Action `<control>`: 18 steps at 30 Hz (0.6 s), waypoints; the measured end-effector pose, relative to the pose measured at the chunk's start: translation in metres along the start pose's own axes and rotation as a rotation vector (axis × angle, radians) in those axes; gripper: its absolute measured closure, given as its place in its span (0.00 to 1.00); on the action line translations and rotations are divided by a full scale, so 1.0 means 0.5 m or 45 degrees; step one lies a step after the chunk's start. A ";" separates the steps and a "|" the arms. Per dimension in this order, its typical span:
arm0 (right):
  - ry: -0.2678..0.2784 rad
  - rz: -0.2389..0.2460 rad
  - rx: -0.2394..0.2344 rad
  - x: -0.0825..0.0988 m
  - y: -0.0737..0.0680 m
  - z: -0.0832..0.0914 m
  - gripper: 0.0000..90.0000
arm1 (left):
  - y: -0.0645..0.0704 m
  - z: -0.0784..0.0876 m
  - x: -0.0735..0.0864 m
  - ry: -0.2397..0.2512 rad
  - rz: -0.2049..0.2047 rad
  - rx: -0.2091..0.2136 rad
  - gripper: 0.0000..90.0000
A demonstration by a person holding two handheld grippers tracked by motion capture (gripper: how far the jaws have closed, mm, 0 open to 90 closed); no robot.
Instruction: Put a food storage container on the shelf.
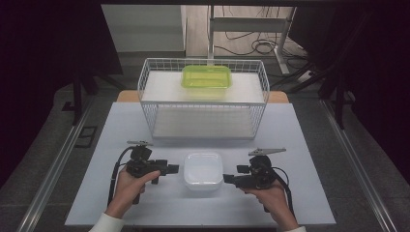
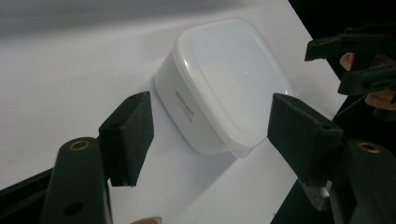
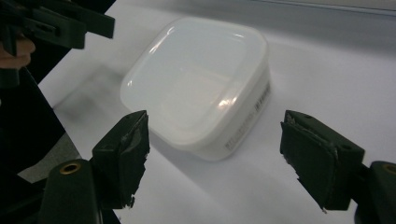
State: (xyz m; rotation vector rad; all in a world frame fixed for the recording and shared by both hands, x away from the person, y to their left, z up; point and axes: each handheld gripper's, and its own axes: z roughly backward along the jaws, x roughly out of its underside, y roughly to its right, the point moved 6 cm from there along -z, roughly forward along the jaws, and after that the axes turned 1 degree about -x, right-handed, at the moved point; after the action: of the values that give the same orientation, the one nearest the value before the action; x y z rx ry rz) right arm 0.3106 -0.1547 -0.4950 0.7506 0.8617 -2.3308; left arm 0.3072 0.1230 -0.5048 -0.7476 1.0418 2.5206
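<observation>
Jaws spread wide on both left gripper and right gripper, flanking lidded white container at worktop front centre, nothing gripped; looks light, smooth, probably slippery plastic, so best pinched across side walls below lid rim.

High view: you look forward and down over whole table, from far. Each gripper view: you ride low, close, facing inward along own jaws. All three views share white lidded container mid-table.
</observation>
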 end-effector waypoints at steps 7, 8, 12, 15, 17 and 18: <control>0.016 -0.048 -0.034 -0.012 0.005 -0.020 0.32 | -0.007 -0.025 -0.003 -0.013 0.070 0.044 0.38; 0.020 -0.055 -0.038 -0.013 0.007 -0.022 0.32 | -0.008 -0.028 -0.004 -0.011 0.077 0.047 0.39; 0.019 -0.085 -0.058 -0.015 0.014 -0.031 0.36 | -0.008 -0.039 -0.003 -0.025 0.101 0.088 0.42; 0.019 -0.111 -0.072 -0.015 0.022 -0.040 0.38 | -0.009 -0.051 0.000 -0.042 0.109 0.092 0.44; 0.008 -0.130 -0.080 -0.015 0.025 -0.046 0.39 | -0.011 -0.056 0.000 -0.043 0.118 0.094 0.45; 0.006 -0.134 -0.084 -0.015 0.025 -0.048 0.39 | -0.012 -0.059 0.000 -0.038 0.127 0.091 0.45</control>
State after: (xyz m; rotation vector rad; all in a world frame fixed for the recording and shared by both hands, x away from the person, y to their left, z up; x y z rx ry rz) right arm 0.3314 -0.1438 -0.5105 0.6990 0.9977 -2.3797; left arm 0.3202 0.1059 -0.5257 -0.6513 1.1797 2.5535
